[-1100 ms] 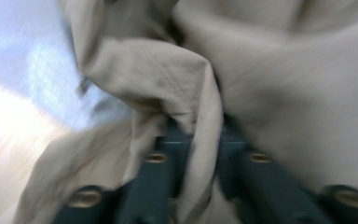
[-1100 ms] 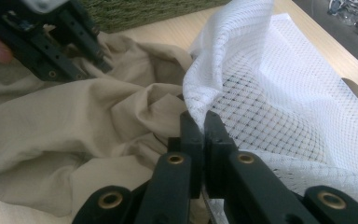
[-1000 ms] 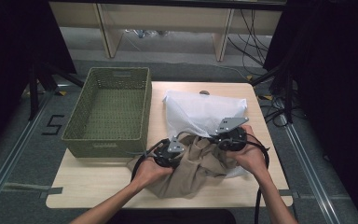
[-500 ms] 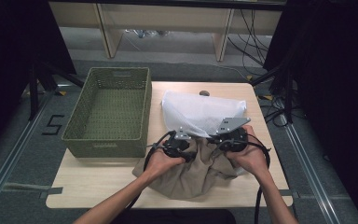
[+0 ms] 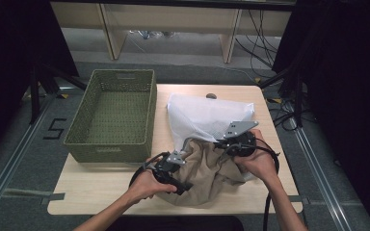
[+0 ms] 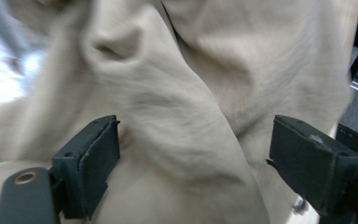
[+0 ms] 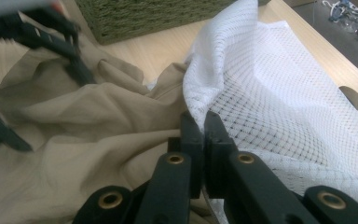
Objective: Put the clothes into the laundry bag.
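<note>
- Left gripper [image 5: 182, 169], low near the counter's front edge, jaws just opened wide around the tan cloth [image 6: 177, 93], not pinching.
- Right gripper [image 7: 199, 122], jaws clamped on the white mesh bag [image 7: 279, 93] edge.

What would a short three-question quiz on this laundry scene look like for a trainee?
1. True or false: the left gripper stands open around the beige cloth.
2. What does the right gripper pinch: A the basket, B the white mesh bag, C a cable?
3. On which side of the bag in the high view does the green basket stand?
Key: 1 true; 2 B; 3 the left.
</note>
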